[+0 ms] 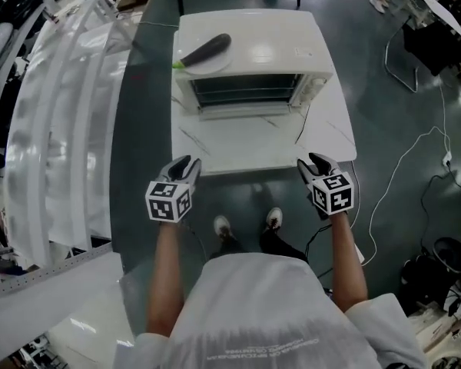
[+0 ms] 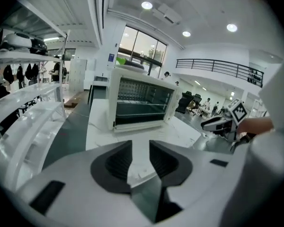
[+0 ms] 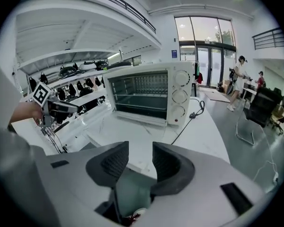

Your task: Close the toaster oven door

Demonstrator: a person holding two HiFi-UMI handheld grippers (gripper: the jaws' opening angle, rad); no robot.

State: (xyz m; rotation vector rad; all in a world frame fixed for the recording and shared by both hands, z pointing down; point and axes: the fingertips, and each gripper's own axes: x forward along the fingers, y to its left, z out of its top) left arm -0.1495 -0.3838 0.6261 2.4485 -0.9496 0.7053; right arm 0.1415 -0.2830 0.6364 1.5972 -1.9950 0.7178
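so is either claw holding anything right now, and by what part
Nothing is held. The left claw and right claw both stand open and empty, short of the toaster oven.

**A:** so where's the white boxy toaster oven point(image 1: 250, 71) sit?

**B:** far end of the white rectangular table point(image 1: 238, 151). dark long object point(image 1: 209, 48) on top, left side. thin black cord point(image 1: 301, 121) lies on the tabletop at its right.
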